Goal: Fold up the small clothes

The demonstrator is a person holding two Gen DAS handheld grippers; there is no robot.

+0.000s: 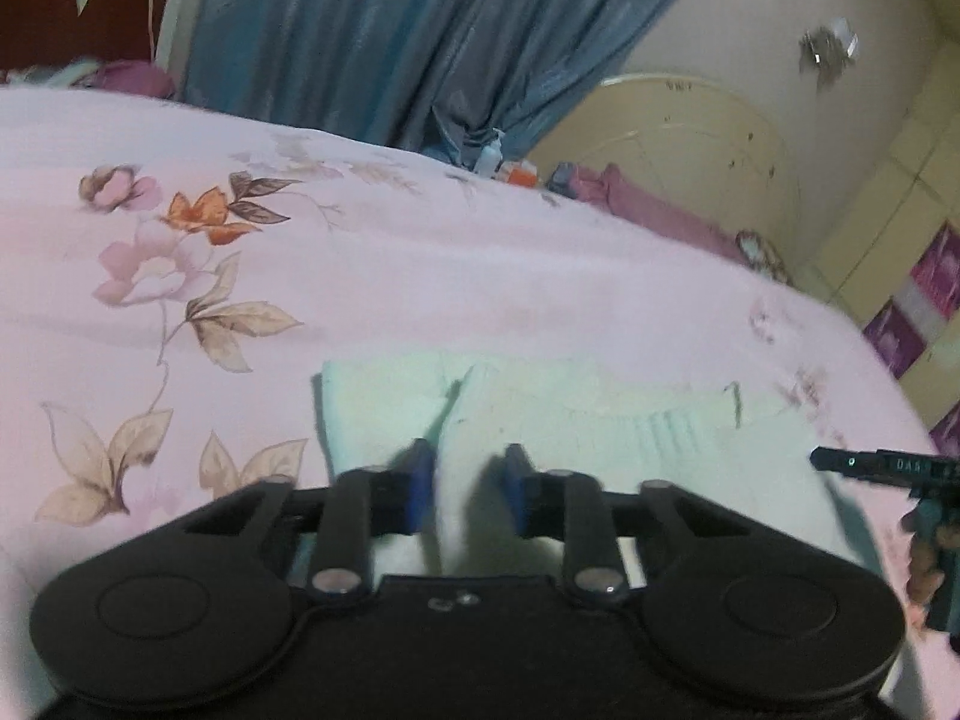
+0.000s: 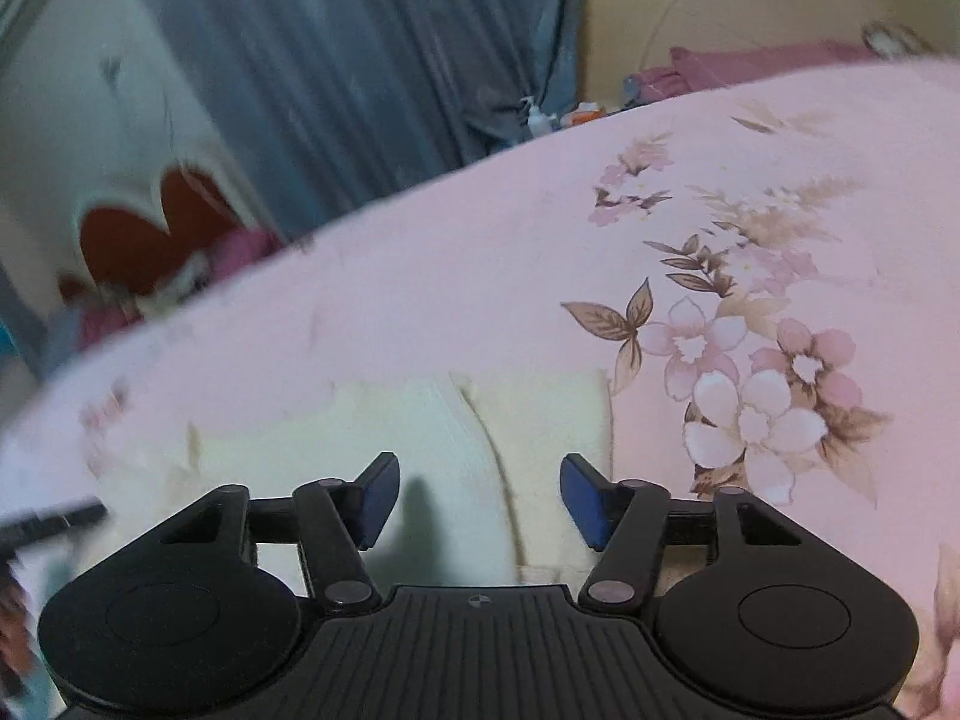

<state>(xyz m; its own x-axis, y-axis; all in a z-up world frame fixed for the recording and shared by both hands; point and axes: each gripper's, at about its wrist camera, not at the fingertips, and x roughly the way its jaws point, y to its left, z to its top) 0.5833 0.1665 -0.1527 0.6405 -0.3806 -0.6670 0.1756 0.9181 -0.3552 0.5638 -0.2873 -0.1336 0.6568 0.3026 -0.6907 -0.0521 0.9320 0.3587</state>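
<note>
A pale knitted garment [image 1: 600, 414] lies flat on the pink floral bedsheet [image 1: 420, 276], with its ribbed neckline to the right and a sleeve folded in at the left. My left gripper [image 1: 468, 486] sits low over the near left part, its blue pads close together with a ridge of the knit pinched between them. In the right wrist view the same garment [image 2: 420, 420] lies under my right gripper [image 2: 480, 498]. Its jaws stand apart with nothing pinched between them. The right gripper's tip [image 1: 870, 468] shows at the left wrist view's right edge.
The bedsheet [image 2: 480, 276] spreads wide beyond the garment. A blue curtain [image 1: 390, 42] hangs behind the bed. A cream curved bed board [image 1: 690, 138] with purple cloth [image 1: 648, 204] stands at the far right, with small bottles [image 1: 489, 159] beside it.
</note>
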